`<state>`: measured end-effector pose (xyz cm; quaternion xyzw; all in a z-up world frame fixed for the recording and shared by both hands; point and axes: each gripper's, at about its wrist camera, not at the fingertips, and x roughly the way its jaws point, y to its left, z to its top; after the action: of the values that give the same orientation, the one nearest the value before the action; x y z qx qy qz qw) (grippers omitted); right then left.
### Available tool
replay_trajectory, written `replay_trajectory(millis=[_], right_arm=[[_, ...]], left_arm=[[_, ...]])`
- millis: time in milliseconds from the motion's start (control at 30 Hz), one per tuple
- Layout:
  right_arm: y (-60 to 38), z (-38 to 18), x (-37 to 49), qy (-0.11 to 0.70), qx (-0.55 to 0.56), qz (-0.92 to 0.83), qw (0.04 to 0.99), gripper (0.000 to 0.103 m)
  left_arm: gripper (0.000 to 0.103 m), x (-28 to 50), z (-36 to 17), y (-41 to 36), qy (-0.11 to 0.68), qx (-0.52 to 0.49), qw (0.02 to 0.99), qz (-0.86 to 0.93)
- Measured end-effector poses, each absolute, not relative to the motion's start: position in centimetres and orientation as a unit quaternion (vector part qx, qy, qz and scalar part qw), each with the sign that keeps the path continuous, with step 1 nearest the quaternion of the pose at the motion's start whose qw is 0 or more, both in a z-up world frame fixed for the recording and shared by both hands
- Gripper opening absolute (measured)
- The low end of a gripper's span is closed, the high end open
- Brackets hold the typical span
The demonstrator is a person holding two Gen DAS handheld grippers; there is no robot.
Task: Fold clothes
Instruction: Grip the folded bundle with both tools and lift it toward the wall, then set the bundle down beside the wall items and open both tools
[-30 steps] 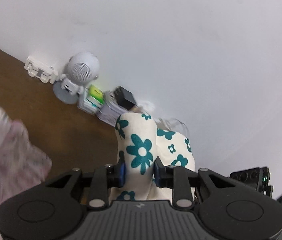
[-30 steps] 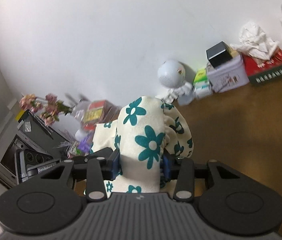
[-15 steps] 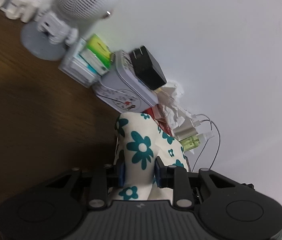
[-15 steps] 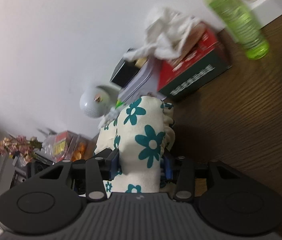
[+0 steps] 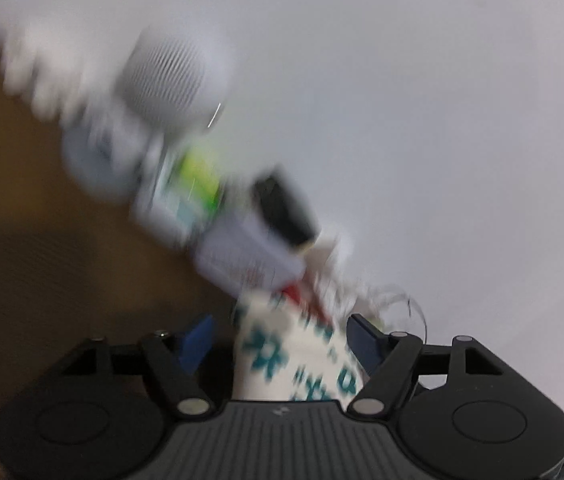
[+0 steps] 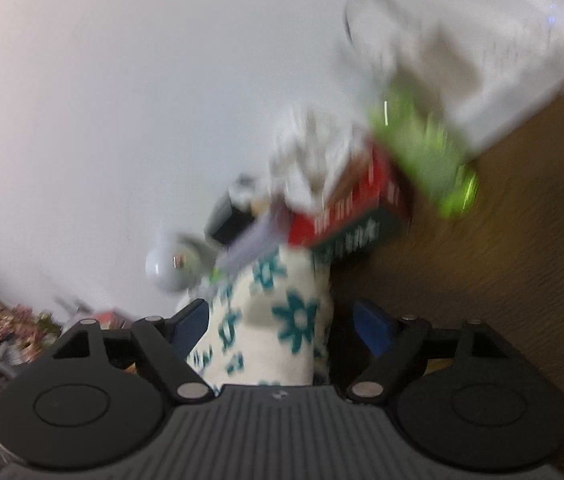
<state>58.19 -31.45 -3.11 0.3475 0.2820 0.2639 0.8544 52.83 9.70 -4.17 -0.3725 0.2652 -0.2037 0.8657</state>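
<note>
The garment is cream cloth with teal flowers. In the left wrist view a bunched part of the cloth [image 5: 294, 352] stands between the jaws of my left gripper [image 5: 282, 340]. The jaws are opening; the left blue pad [image 5: 198, 340] is clear of the fabric. In the right wrist view the cloth [image 6: 282, 320] rises between the jaws of my right gripper [image 6: 280, 324], which are also opening. There the right blue pad [image 6: 370, 328] is apart from it and the left one lies beside it. Both views are blurred by motion.
Clutter lines the white wall at the back of the brown wooden table [image 5: 42, 280]: a round white speaker figure [image 5: 170, 76], a pale tin [image 5: 242, 256] with a black box [image 5: 286, 212], a red and green box [image 6: 346, 216], a green bottle [image 6: 422, 160], a white power strip [image 6: 502, 60]. Dried flowers [image 6: 6, 320] stand far left.
Both grippers were shut on the flowered cloth; now both sets of jaws have spread wide and the pads have come off it. Both hands sank toward the table, closer to the clutter.
</note>
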Motion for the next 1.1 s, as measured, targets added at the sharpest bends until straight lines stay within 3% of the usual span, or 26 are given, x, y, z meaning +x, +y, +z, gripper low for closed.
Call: replay_trajectory(millis=[33,67,133,200,433,733,833,867,900,933,967,1000,1067,1100], right_arm=[[-31.3,-2.2,57.5,0.256,0.332,0.262,0.869,0.074],[-30.6,-1.5,57.0,0.242,0.31,0.26,0.882,0.064],[-28.4,-0.4,56.4,0.231,0.254,0.255,0.904,0.049],[-25.9,-0.1,56.2,0.233,0.19,0.235,0.924,0.036],[-23.3,-2.0,57.5,0.264,0.118,0.202,0.936,0.035],[-21.7,-2.6,56.5,0.261,0.064,0.185,0.946,0.035],[-21.9,-2.4,56.2,0.258,0.07,0.187,0.945,0.037],[-22.1,-2.2,56.2,0.256,0.077,0.192,0.944,0.041],[-22.6,-1.9,56.0,0.251,0.089,0.2,0.943,0.048],[-23.1,-1.2,55.6,0.24,0.102,0.208,0.943,0.05],[-23.5,-0.5,55.0,0.225,0.112,0.214,0.944,0.06],[-24.0,0.2,54.4,0.21,0.123,0.22,0.945,0.079],[-24.5,1.3,53.1,0.183,0.127,0.221,0.949,0.101],[-24.5,1.6,52.7,0.176,0.123,0.22,0.951,0.103]], left_arm=[[0.071,52.3,-3.3,9.0,0.252,-0.351,0.877,-0.21],[0.067,51.9,-2.6,8.1,0.243,-0.325,0.887,-0.218],[0.052,51.3,-1.5,5.4,0.245,-0.254,0.908,-0.224],[0.029,51.0,-1.6,2.7,0.262,-0.197,0.917,-0.228],[0.027,50.3,-2.9,-3.3,0.291,-0.056,0.936,-0.19],[0.029,50.5,-2.8,-4.1,0.29,-0.013,0.943,-0.162],[0.039,50.0,-2.7,-3.7,0.28,-0.021,0.947,-0.156],[0.053,49.7,-2.4,-3.4,0.275,-0.03,0.949,-0.154],[0.074,49.5,-2.1,-3.0,0.267,-0.044,0.951,-0.152],[0.084,49.2,-1.7,-2.5,0.257,-0.061,0.953,-0.151],[0.094,48.8,-1.3,-2.0,0.243,-0.08,0.955,-0.15],[0.095,48.3,-1.0,-1.6,0.231,-0.094,0.957,-0.145],[0.098,47.5,-0.3,-1.2,0.226,-0.095,0.961,-0.127],[0.101,47.1,-0.2,-1.1,0.227,-0.089,0.963,-0.119]])
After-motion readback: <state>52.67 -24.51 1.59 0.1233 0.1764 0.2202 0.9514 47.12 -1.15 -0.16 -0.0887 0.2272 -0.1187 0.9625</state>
